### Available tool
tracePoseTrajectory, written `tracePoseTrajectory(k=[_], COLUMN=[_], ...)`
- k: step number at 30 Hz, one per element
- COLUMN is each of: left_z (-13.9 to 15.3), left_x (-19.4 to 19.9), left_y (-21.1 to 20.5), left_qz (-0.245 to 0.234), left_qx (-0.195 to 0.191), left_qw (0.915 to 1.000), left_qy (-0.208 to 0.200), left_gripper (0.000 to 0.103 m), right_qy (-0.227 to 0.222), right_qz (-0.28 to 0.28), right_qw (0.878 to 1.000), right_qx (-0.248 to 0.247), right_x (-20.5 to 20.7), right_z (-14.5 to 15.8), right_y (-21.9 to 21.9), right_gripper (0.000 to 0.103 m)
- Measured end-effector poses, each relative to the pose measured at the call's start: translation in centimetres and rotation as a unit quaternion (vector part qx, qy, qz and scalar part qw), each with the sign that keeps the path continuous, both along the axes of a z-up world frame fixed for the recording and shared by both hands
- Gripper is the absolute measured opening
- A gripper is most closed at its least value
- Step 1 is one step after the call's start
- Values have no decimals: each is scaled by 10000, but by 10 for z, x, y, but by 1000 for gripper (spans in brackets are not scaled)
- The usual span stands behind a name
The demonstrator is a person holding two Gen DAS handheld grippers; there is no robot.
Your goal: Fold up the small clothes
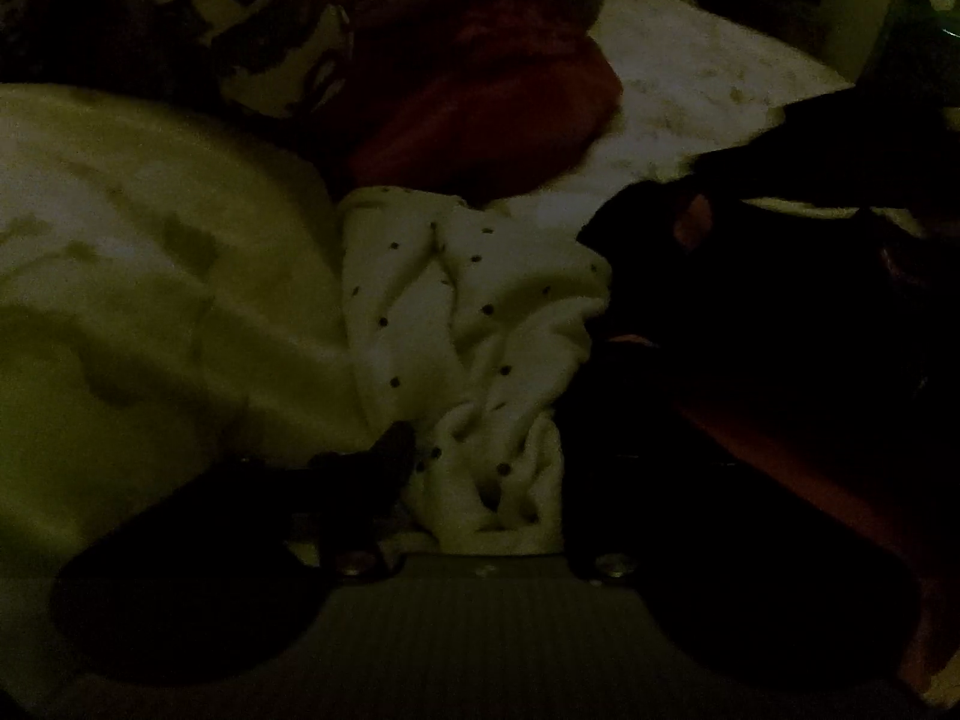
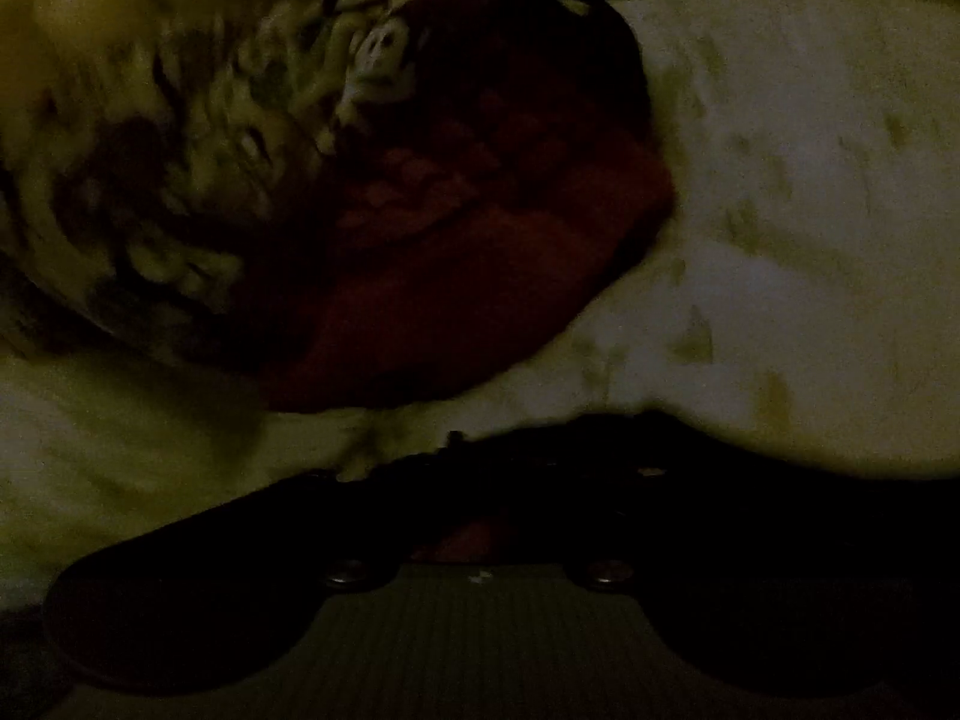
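Dim light, and a pale bedsheet (image 1: 150,276) with faint greenish blotches spreads across the left wrist view, rumpled into soft folds. In the right wrist view the same sheet (image 2: 810,210) fills the right side. At the top left of the left wrist view sits a patterned cushion (image 1: 270,60), dark shapes on a light ground; in the right wrist view it (image 2: 180,180) takes up the upper left, blurred. Far top right of the left wrist view, a pale upright edge (image 1: 858,0), too dark to tell what it is.
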State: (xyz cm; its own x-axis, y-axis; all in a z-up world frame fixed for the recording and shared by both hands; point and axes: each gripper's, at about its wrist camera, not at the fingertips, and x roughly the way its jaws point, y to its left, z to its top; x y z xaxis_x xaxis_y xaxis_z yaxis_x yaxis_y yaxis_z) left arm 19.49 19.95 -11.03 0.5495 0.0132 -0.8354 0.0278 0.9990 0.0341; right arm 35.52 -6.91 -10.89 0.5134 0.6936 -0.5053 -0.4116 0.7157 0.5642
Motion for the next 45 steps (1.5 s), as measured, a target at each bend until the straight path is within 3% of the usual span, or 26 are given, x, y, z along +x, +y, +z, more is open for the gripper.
tracePoseTrajectory(k=[2, 3, 5, 8, 10, 14, 17, 20, 21, 27, 28, 31, 33, 36, 38, 42, 45], left_z=[-3, -2, 3, 22, 39, 70, 83, 90, 90, 87, 88, 89, 92, 95, 94, 92, 89], left_x=[0, -1, -4, -19, -30, -47, -61, -75, -78, -97, -99, -102, -104, -104, -100, -93, -88], left_y=[-6, -8, -14, -29, -43, -70, -82, -90, -92, -98, -97, -90, -85, -77, -73, -71, -77], left_qz=[-82, -116, -199, -440, -626, -1049, -1227, -1350, -1381, -1482, -1496, -1442, -1412, -1318, -1269, -1235, -1307], left_qx=[195, 242, 324, 484, 730, 1127, 1140, 1048, 1061, 1361, 1375, 1353, 1325, 1255, 1162, 979, 819], left_qw=[9998, 9996, 9992, 9978, 9949, 9858, 9832, 9825, 9819, 9774, 9770, 9783, 9790, 9812, 9832, 9859, 9866], left_qy=[16, 15, 88, -57, -309, -665, -723, -737, -740, -642, -642, -609, -638, -646, -604, -559, -524], left_gripper=[63, 66, 73, 92, 103, 103, 103, 103, 103, 103, 103, 103, 103, 103, 103, 103, 103], right_qy=[206, 169, -147, -458, -414, -457, -469, -160, -159, -645, -650, -471, -389, -246, -165, 530, 1071], right_qz=[234, 418, 736, 1010, 1047, 1141, 526, 205, 217, 478, 478, 409, 317, 157, 78, -242, -601], right_qw=[9993, 9989, 9958, 9868, 9840, 9682, 9554, 9648, 9617, 9223, 9237, 9322, 9508, 9819, 9923, 9983, 9923], right_qx=[208, 84, -522, -1182, -1379, -2180, -2868, -2618, -2727, -3781, -3746, -3564, -3057, -1872, -1221, 82, 155], right_x=[-20, -35, -68, -125, -155, -201, -210, -208, -207, -201, -198, -189, -190, -208, -229, -273, -305], right_z=[4, 8, 18, 25, 24, 12, -1, -18, -25, -60, -62, -58, -42, -4, 18, 38, 23], right_y=[-25, -37, -61, -110, -140, -169, -179, -190, -186, -145, -146, -152, -162, -186, -204, -243, -253], right_gripper=[54, 58, 72, 91, 91, 91, 91, 92, 91, 92, 88, 10, 9, 9, 9, 9, 9])
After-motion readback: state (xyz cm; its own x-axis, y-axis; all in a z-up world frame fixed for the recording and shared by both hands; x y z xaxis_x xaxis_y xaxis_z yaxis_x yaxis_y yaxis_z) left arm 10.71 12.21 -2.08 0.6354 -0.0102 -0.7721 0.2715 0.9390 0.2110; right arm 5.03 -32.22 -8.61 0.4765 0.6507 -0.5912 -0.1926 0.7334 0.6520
